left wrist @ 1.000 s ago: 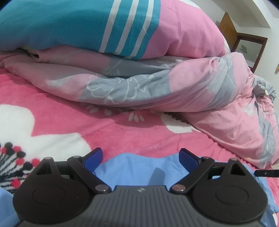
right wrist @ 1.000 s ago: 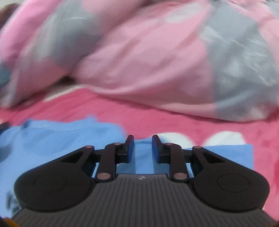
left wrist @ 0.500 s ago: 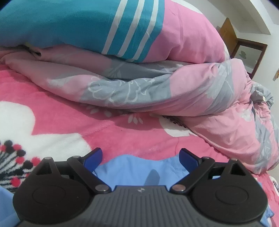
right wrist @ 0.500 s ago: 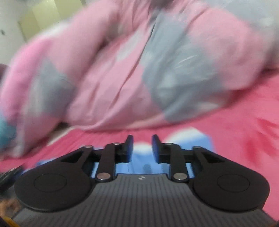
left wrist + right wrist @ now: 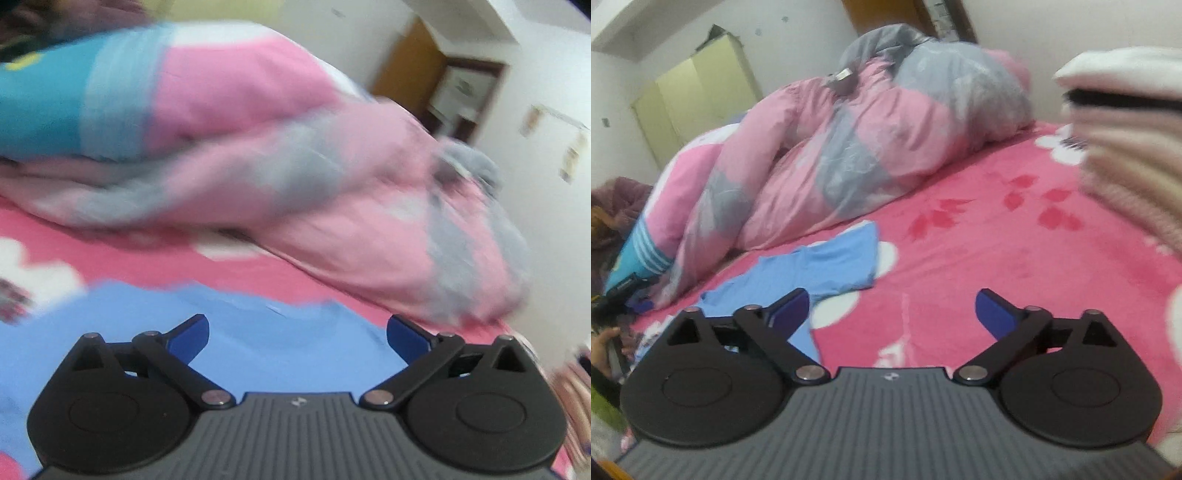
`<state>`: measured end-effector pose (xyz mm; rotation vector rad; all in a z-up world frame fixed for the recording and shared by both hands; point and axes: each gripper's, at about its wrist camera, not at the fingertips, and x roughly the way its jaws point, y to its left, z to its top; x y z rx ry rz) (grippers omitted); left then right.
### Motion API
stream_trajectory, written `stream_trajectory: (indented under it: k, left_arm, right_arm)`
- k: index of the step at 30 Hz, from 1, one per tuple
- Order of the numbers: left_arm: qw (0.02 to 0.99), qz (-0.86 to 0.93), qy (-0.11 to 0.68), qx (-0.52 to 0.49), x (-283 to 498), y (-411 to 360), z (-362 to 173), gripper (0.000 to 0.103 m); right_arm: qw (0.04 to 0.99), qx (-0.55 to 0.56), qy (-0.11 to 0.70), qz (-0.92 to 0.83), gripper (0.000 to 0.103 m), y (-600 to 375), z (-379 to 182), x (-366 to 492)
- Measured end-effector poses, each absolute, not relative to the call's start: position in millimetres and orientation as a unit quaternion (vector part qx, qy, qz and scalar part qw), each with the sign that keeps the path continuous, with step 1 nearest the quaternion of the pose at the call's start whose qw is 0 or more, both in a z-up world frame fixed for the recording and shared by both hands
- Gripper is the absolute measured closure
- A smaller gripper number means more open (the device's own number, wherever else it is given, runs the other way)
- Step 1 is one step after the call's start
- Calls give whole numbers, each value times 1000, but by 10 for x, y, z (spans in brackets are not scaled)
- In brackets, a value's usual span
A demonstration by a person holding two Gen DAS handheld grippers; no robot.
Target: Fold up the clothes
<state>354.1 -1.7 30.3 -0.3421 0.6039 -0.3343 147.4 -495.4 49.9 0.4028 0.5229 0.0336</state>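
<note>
A light blue T-shirt (image 5: 258,332) lies spread on the pink floral bed cover (image 5: 147,258). My left gripper (image 5: 297,334) hangs just above its neckline, open, with nothing between the blue pads. In the right wrist view the same T-shirt (image 5: 820,266) lies flat to the left, one sleeve pointing toward the duvet. My right gripper (image 5: 892,314) stands open above the bare pink bed cover (image 5: 997,251), off to the right of the shirt and holding nothing. The left wrist view is blurred by motion.
A bulky pink and grey duvet (image 5: 849,147) lies heaped along the far side of the bed, with a teal striped pillow (image 5: 55,107) on it. A stack of folded clothes (image 5: 1130,147) sits at the right. A person's hand (image 5: 605,350) shows at the left edge.
My right gripper has opened wide, risen and swung right, away from the shirt it was over. The left gripper has lifted or pulled back, so more of the shirt shows.
</note>
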Motion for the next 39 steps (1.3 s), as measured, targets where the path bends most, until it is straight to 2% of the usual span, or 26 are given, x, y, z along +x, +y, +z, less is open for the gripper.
stream_trajectory:
  k: [7,10,11,12,14,15,20,22,24,26,30,36,38,39]
  left_arm:
    - [923,-205,306,-112,3448,-991,-138,1]
    - [925,-210,302,-91,3438,-1293,-341,2]
    - [926,-212,301,-84,3435,-1394,-409,2]
    - [926,-211,303,-82,3437,-1449,-479,2]
    - [922,-201,319,-89,3458,-1431,-629,2]
    - [920,-199,324,-98,3468,-1406,-681,2]
    - [911,-212,320,-149,3476,-1248,-737,1]
    - [912,-213,318,-150,3472,-1241,-734,1]
    - [913,-211,318,-143,3469,-1267,-736,1]
    - [914,-211,318,-141,3462,-1271,-736,1]
    - [913,-212,317,-146,3460,-1253,-744,1]
    - [913,-211,317,-143,3467,-1270,-739,1]
    - [913,-212,317,-143,3466,-1268,-737,1]
    - [913,-212,317,-143,3466,-1266,-737,1]
  right_arm:
    - [956,124,251,94,2,-4652,341,2718]
    - [954,114,259,99,7,-4646,196,3362]
    - [953,116,265,94,16,-4657,128,3575]
    - [950,120,275,90,30,-4671,53,3792]
    - [941,140,296,85,48,-4704,-101,4132]
    - [938,147,303,83,53,-4713,-174,4275]
    - [934,127,321,90,66,-4592,-444,4717]
    - [933,116,326,96,75,-4537,-521,4823]
    - [935,101,325,99,90,-4485,-561,4850]
    - [939,90,313,107,101,-4448,-554,4821]
    - [951,122,267,91,101,-4562,-479,4732]
    - [941,165,291,57,101,-4776,-691,4818]
    - [938,183,289,59,97,-4837,-671,4783]
    - [937,190,287,57,91,-4872,-624,4722]
